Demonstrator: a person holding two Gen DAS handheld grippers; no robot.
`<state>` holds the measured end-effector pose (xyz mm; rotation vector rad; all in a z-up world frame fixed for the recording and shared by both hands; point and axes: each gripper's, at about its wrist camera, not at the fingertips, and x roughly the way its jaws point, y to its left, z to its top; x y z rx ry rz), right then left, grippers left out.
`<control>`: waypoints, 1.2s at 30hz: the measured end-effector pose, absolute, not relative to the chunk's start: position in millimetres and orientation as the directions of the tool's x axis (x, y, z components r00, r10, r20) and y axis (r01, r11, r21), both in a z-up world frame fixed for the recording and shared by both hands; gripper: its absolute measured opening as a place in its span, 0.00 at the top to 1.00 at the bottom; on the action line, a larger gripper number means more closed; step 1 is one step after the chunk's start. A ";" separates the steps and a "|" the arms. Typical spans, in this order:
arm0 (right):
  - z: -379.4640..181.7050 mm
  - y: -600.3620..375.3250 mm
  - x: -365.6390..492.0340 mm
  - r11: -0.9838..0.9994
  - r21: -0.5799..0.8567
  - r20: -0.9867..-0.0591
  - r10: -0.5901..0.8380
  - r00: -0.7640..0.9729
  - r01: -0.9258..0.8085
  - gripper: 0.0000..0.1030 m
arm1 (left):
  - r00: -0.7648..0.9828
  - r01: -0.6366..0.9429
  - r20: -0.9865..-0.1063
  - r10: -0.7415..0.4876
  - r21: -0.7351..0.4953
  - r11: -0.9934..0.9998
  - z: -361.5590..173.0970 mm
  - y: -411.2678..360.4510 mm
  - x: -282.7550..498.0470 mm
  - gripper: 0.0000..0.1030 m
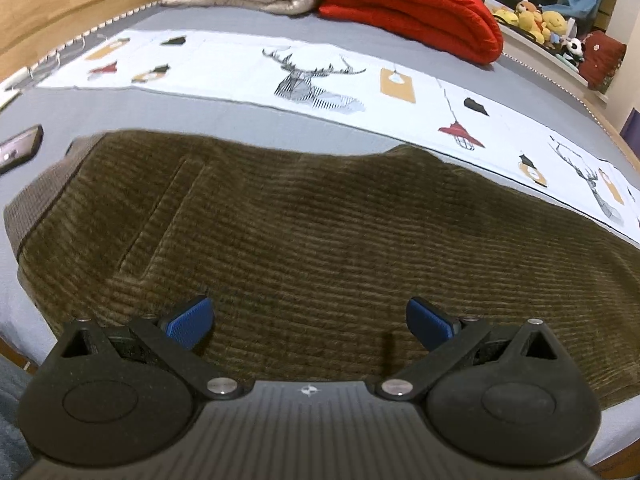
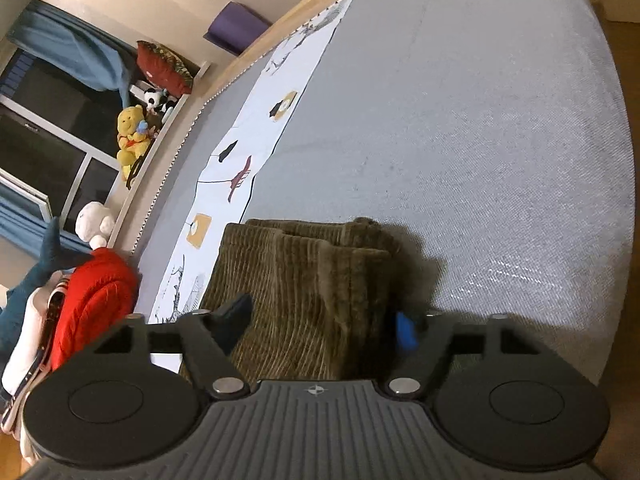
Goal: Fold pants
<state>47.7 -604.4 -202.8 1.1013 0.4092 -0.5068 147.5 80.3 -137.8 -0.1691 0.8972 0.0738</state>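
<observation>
On the grey bed (image 1: 248, 120), brown corduroy pants (image 1: 320, 232) lie flat, both grippers wide and empty; left gripper (image 1: 310, 322) and right gripper (image 2: 320, 322) should pinch matching edges evenly.

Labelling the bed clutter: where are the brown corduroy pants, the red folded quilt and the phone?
brown corduroy pants (image 1: 320, 232), left wrist view, middle.
red folded quilt (image 1: 408, 8), left wrist view, top fold.
phone (image 1: 18, 150), left wrist view, screen.

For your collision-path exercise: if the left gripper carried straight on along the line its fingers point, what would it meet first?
Most likely the brown corduroy pants: the open left gripper hovers over them, angled downward, with nothing seen between. Exact depth is unclear.
</observation>
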 end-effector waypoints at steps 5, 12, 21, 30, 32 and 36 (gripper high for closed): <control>-199.5 -600.2 42.5 0.382 0.719 -0.569 -0.156 0.807 0.581 0.26 | 0.627 -0.130 -0.779 -0.019 -0.128 0.983 -142.0 85.7 146.6 0.00; -197.8 -595.7 41.6 0.376 0.723 -0.571 -0.147 0.808 0.579 0.19 | 0.630 -0.127 -0.776 -0.031 -0.142 0.982 -141.8 84.1 149.6 0.00; -193.3 -580.3 73.2 0.518 0.627 -0.572 -0.200 0.795 0.582 0.06 | 0.625 -0.131 -0.780 -0.022 -0.132 0.982 -143.0 83.5 151.8 0.00; -197.7 -588.4 67.1 0.488 0.627 -0.599 -0.195 0.776 0.607 0.83 | 0.632 -0.134 -0.774 -0.023 -0.138 0.981 -140.2 86.0 156.5 0.00; -196.4 -586.8 66.6 0.496 0.624 -0.595 -0.199 0.778 0.604 0.83 | 0.632 -0.136 -0.774 -0.023 -0.140 0.981 -139.7 87.3 156.2 0.00; -202.5 -588.3 64.4 0.458 0.643 -0.604 -0.191 0.774 0.614 0.83 | 0.630 -0.144 -0.776 -0.017 -0.138 0.980 -139.6 92.2 154.5 0.00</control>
